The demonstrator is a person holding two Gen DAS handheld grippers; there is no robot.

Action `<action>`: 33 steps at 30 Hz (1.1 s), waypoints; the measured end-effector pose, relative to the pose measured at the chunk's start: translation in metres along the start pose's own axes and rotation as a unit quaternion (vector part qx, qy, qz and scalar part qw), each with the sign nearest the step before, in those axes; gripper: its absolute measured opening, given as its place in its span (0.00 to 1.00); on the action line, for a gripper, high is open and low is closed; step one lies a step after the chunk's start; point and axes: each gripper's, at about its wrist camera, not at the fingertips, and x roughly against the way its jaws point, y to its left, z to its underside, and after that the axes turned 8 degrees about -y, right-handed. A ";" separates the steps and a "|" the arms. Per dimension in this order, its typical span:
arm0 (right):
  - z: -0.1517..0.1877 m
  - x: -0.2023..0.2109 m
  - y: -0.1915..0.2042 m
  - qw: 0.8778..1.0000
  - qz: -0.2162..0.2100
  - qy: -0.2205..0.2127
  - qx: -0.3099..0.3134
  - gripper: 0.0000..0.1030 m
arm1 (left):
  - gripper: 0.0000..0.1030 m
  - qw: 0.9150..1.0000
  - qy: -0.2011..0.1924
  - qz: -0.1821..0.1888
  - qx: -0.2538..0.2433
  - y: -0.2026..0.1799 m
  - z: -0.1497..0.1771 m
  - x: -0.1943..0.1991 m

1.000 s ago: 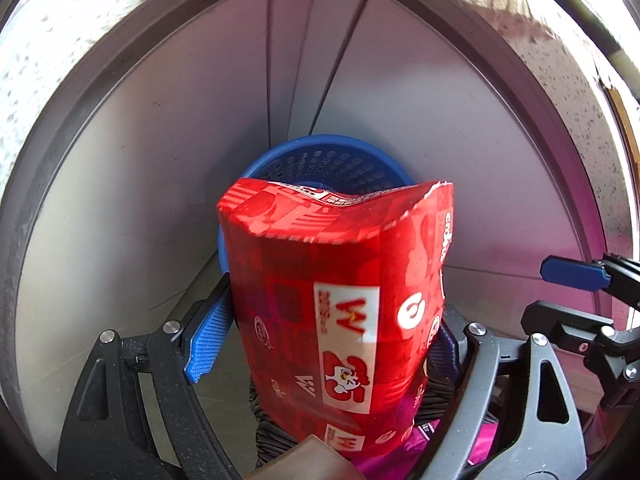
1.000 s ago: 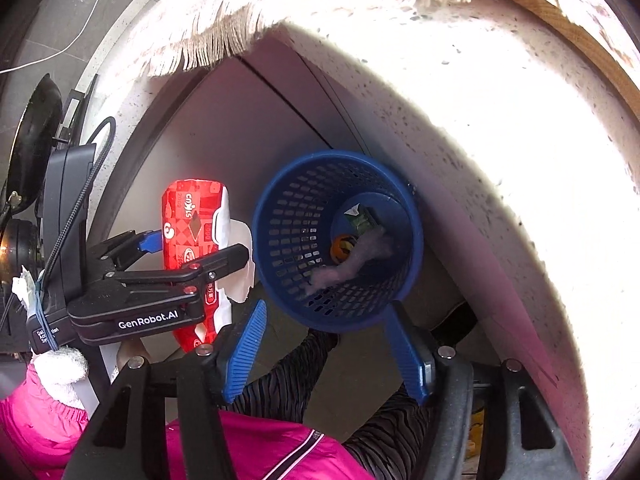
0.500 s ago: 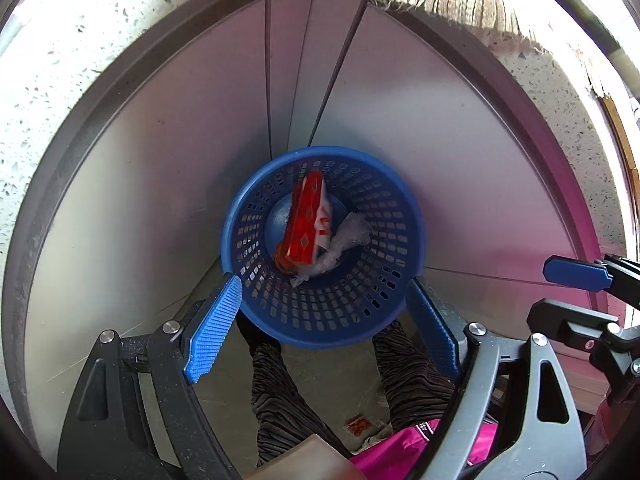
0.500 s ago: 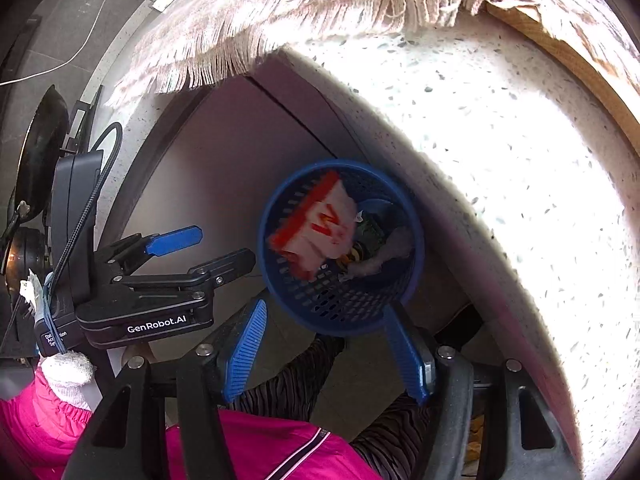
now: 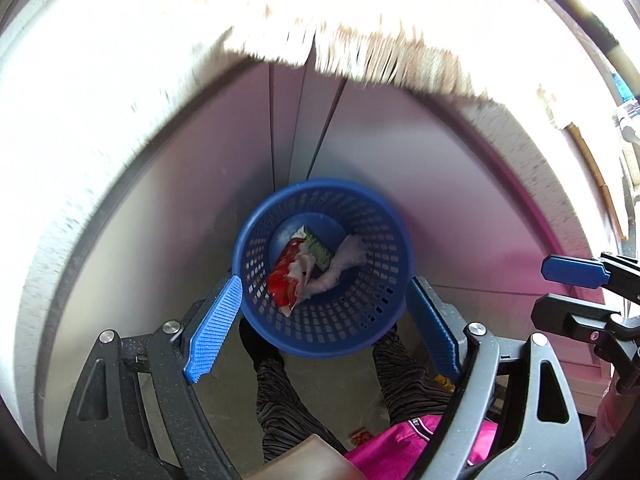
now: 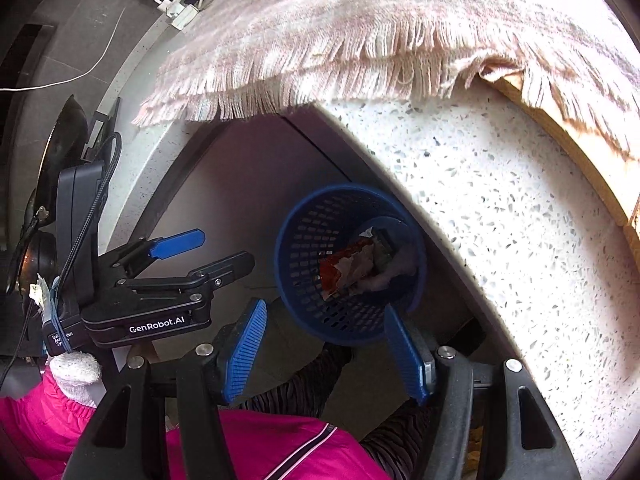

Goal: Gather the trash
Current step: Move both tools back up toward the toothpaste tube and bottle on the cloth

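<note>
A blue mesh trash basket [image 5: 256,248] stands on the floor below the counter; it also shows in the right wrist view [image 6: 300,264]. In it lie a red snack bag [image 5: 286,276], a green-white wrapper [image 5: 318,250] and crumpled white tissue [image 5: 346,258]. The red bag shows in the right wrist view [image 6: 332,270] too. My left gripper [image 5: 322,332] is open and empty above the basket; it also shows in the right wrist view [image 6: 204,250]. My right gripper [image 6: 326,354] is open and empty above the basket, and it shows at the right edge of the left wrist view [image 5: 560,292].
A speckled white countertop [image 6: 500,208] overhangs the basket, with a fringed pinkish cloth [image 6: 360,48] on it. Grey cabinet panels [image 5: 360,144] stand behind the basket. The person's striped legs [image 5: 276,384] and pink jacket [image 6: 260,444] are below. Cables [image 6: 176,4] lie on the counter.
My left gripper let go of the red snack bag and it dropped into the basket. Both grippers have risen, so the basket looks smaller and the cloth edge has come into view.
</note>
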 end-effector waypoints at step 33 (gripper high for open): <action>-0.141 0.129 -0.029 0.974 0.030 -0.205 0.095 0.73 | 0.84 0.989 -0.139 0.027 0.050 -0.013 -0.120 0.062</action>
